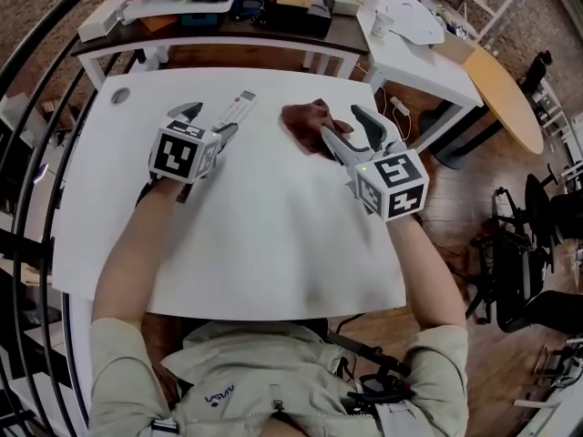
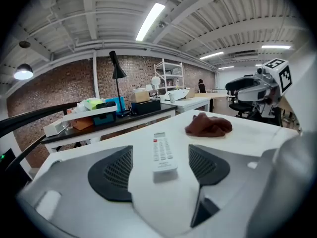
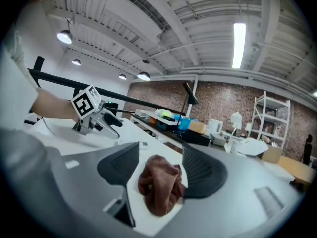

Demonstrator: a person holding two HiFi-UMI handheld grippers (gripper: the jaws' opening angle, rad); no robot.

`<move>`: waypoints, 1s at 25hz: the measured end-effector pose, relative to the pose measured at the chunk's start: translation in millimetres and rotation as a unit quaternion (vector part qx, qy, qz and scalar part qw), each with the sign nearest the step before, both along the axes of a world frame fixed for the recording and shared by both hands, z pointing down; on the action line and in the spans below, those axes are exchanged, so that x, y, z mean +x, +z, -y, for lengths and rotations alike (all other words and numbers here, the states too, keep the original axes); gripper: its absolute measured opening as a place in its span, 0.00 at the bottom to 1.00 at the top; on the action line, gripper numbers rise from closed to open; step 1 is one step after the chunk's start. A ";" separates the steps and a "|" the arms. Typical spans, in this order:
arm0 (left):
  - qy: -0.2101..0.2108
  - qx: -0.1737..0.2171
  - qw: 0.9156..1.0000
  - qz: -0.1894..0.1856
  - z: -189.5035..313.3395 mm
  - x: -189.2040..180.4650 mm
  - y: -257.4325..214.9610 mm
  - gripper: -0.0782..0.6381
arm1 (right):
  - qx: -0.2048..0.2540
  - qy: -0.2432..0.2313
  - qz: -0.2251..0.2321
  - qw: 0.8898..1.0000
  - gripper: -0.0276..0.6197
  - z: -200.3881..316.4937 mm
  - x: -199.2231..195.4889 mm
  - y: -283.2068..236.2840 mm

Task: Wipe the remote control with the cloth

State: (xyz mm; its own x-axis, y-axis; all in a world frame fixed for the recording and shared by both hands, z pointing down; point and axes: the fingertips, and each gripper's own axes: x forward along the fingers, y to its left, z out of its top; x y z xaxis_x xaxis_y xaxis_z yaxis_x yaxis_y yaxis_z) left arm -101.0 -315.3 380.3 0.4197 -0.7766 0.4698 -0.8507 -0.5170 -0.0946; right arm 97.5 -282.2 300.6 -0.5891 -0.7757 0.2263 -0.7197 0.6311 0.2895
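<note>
A white remote control (image 1: pixel 239 107) lies on the white table (image 1: pixel 273 244), far left of middle. My left gripper (image 1: pixel 208 121) is at its near end and stands open. In the left gripper view the remote (image 2: pixel 162 152) lies flat between the two pads (image 2: pixel 111 172), with a gap on each side. A crumpled brown cloth (image 1: pixel 308 116) lies to the remote's right. My right gripper (image 1: pixel 349 127) is open around the cloth's near side. In the right gripper view the cloth (image 3: pixel 159 185) sits on the table between the pads, its edge against the right one (image 3: pixel 200 172).
Behind the white table stands a dark desk (image 1: pixel 228 30) with boxes and a tray. A second white table (image 1: pixel 414 48) and a wooden top (image 1: pixel 506 94) are at the back right. Office chairs (image 1: pixel 537 244) stand at the right, and a black railing (image 1: pixel 36 153) at the left.
</note>
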 end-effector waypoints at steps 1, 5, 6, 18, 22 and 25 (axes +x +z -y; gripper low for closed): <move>-0.001 -0.006 1.000 -0.003 4.1 -2.1 3.0 0.59 | -0.011 0.003 0.001 1.000 0.45 6.6 0.7 5.7; -0.001 -0.043 0.999 -0.012 14.5 -5.8 20.1 0.60 | -0.050 0.018 0.003 0.999 0.47 31.2 4.8 28.6; 0.000 -0.050 0.999 -0.012 16.7 -5.1 22.5 0.60 | -0.058 0.020 0.004 0.998 0.48 36.5 5.6 33.0; 0.010 -0.107 0.994 0.010 33.6 12.0 36.3 0.61 | -0.139 0.018 0.027 0.990 0.54 71.0 5.8 63.6; 0.001 -0.123 0.992 0.007 34.4 8.7 45.2 0.61 | -0.146 0.014 0.033 0.989 0.54 73.6 1.5 67.8; -0.001 -0.131 0.991 0.014 35.5 8.6 48.8 0.61 | -0.152 0.011 0.035 0.988 0.56 76.3 -1.5 71.2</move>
State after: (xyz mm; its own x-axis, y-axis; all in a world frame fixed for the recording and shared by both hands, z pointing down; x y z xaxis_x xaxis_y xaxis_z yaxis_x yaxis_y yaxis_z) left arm -92.4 -350.8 429.1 0.4018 -0.6269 0.6675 -0.8511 -0.5247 0.0196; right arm 96.0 -358.6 371.8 -0.5949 -0.6914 0.4100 -0.7464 0.6644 0.0374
